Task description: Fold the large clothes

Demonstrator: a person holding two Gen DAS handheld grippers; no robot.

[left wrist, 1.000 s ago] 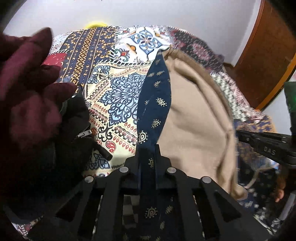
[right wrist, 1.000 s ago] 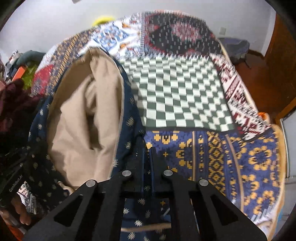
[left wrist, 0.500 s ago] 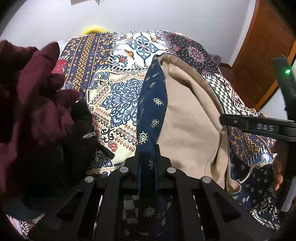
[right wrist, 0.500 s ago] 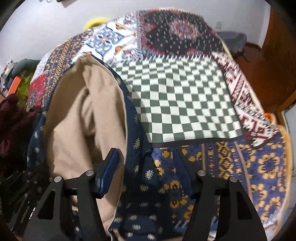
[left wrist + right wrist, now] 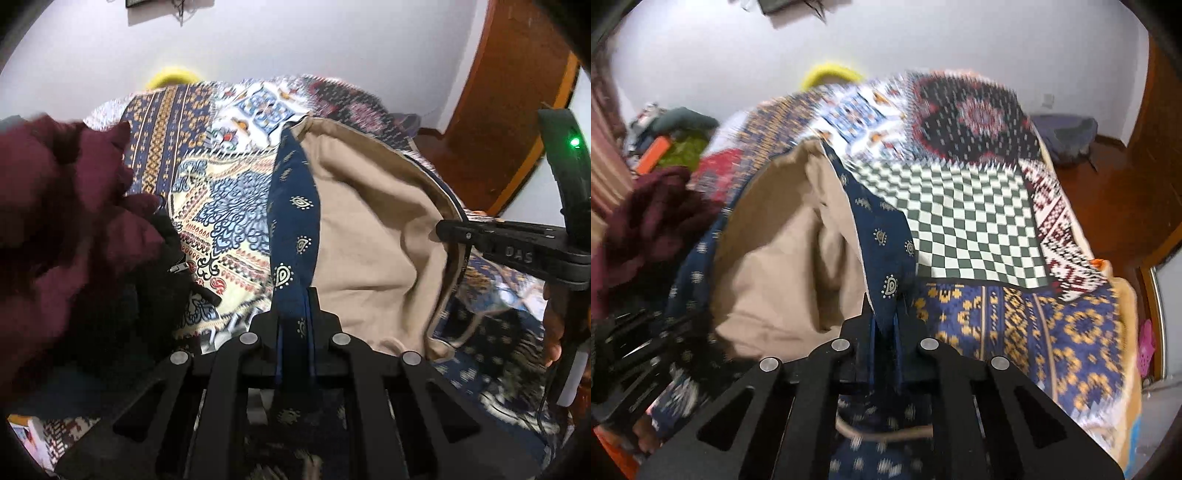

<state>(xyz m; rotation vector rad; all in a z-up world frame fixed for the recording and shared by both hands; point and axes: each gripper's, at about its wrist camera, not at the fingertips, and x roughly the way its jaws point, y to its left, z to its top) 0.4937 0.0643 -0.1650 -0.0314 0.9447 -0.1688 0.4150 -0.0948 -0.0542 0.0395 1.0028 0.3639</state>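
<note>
While both grippers are lifting higher above the patchwork bedspread (image 5: pixel 979 221) than a second ago, the navy garment (image 5: pixel 293 221) is hanging between them, its beige lining (image 5: pixel 365 229) bellying open. The left gripper (image 5: pixel 294 306) is keeping its jaws pinched tight on one navy edge. The right gripper (image 5: pixel 884 325) — its jaws sprang apart half a second back and have just been closing — is clamping the other edge again. A maroon garment (image 5: pixel 62 206) is crowding the left.

Two hand-held grippers (image 5: pixel 295 314) (image 5: pixel 884 325), one navy garment (image 5: pixel 293 221), one patchwork bedspread (image 5: pixel 979 221).
</note>
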